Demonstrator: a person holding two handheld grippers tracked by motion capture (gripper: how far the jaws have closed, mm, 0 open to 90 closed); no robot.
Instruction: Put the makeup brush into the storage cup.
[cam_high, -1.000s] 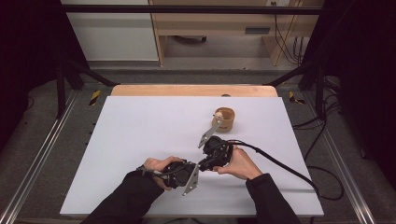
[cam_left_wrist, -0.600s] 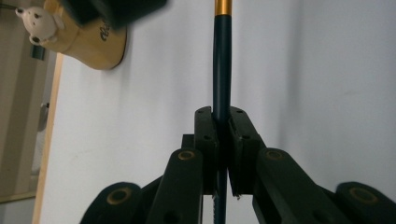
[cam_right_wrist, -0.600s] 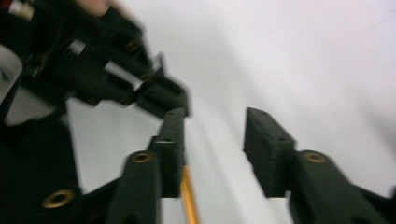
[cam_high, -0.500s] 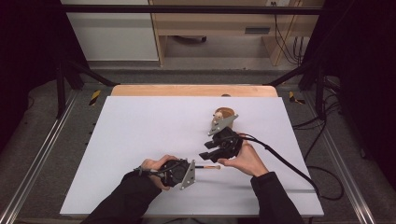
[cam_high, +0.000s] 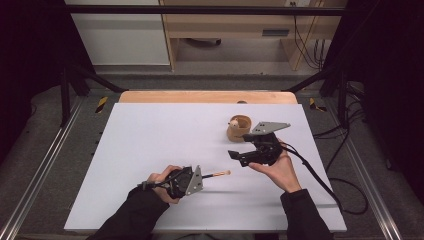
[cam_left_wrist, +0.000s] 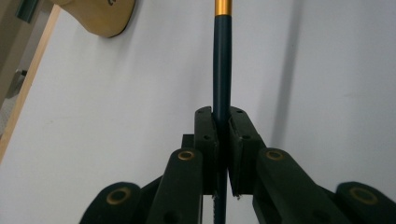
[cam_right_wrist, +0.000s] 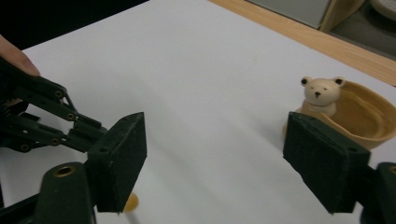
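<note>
Near the table's (cam_high: 125, 150) front edge, the left gripper (cam_high: 187, 181) clamps a brush (cam_left_wrist: 222, 70). Right gripper (cam_right_wrist: 215, 163), jaws just opened wide and empty, hangs beside the wooden bowl (cam_high: 239, 128); careless swinging could topple it.

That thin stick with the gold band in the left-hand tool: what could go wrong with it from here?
1. The left gripper clamps the stick near one end only, so the long free part could swing or slip if it is jolted.
2. The right gripper, whose jaws have just been opening with nothing between them, sits close to the stick's tip and might knock it.
3. The bear cup stands just behind the right gripper; a careless sweep could tip it.
</note>
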